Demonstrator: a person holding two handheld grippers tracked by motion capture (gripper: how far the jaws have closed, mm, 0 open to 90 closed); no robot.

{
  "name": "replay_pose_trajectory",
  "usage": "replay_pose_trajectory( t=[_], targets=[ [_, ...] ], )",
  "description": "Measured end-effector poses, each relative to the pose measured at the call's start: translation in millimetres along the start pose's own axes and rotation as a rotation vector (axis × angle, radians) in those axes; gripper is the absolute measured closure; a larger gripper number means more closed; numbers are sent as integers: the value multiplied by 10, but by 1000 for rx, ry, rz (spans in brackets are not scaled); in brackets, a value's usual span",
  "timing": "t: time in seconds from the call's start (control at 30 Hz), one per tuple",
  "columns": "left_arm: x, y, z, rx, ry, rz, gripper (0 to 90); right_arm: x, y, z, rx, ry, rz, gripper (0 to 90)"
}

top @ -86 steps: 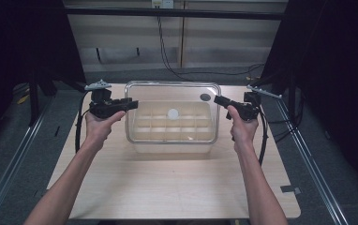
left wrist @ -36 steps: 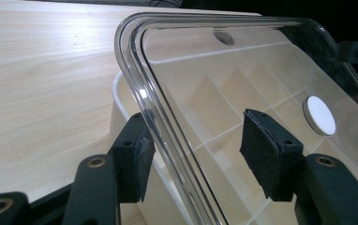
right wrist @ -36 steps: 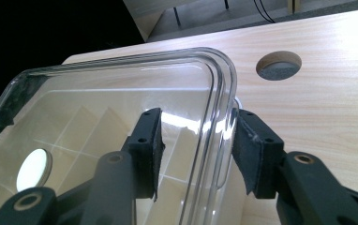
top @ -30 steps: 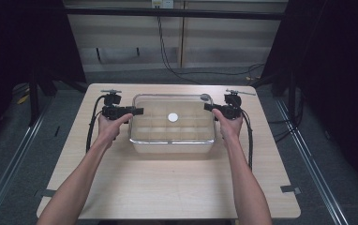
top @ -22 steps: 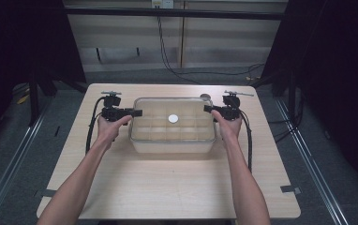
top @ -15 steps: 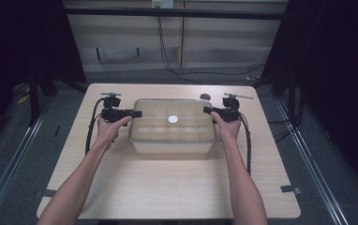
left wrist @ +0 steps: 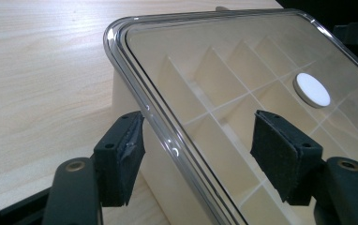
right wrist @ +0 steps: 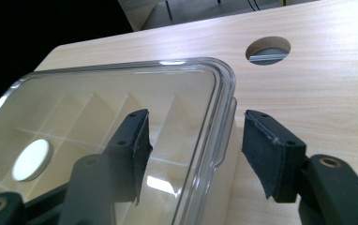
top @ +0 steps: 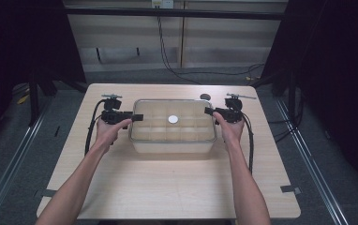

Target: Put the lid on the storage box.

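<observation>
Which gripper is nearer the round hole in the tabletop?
Right. The right gripper straddles the clear lid's right edge, close beside the round hole; the left gripper straddles the lid's opposite edge.

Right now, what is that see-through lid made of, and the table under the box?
The lid looks like clear, glossy plastic: you can see the dividers through it, and its rim shines with reflections. The table looks like pale wood or a wood-look board, matte, with fine grain lines; which one, the pictures cannot settle.

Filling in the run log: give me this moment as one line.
left tool: open, astride lid rim | right tool: open, astride opposite rim | clear lid: on divided box | table: wood
</observation>
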State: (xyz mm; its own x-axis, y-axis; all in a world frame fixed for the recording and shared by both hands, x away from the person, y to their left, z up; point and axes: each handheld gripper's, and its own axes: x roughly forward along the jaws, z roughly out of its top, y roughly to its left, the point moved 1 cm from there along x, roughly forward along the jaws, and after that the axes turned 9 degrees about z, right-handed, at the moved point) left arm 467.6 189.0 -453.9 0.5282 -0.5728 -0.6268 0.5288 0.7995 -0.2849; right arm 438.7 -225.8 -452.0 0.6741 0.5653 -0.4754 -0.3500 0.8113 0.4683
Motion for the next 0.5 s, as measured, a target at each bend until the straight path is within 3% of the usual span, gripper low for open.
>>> replay_pose_trajectory(
  t=[0.13, 0.3, 0.4, 0.5],
  targets=[
    [-93, -21, -2, -22, -20, 2, 327, -90, 52, 12, -15, 5, 33, 407],
    [-204, -77, -34, 1, -34, 5, 305, -224, 124, 4, -46, -2, 33, 396],
    [-279, -111, -55, 32, -40, 19, 334, -287, 158, -13, -57, -8, 43, 395],
    [-350, -135, -87, 52, -52, 6, 419, -347, 209, -32, -78, -7, 49, 401]
  ],
)
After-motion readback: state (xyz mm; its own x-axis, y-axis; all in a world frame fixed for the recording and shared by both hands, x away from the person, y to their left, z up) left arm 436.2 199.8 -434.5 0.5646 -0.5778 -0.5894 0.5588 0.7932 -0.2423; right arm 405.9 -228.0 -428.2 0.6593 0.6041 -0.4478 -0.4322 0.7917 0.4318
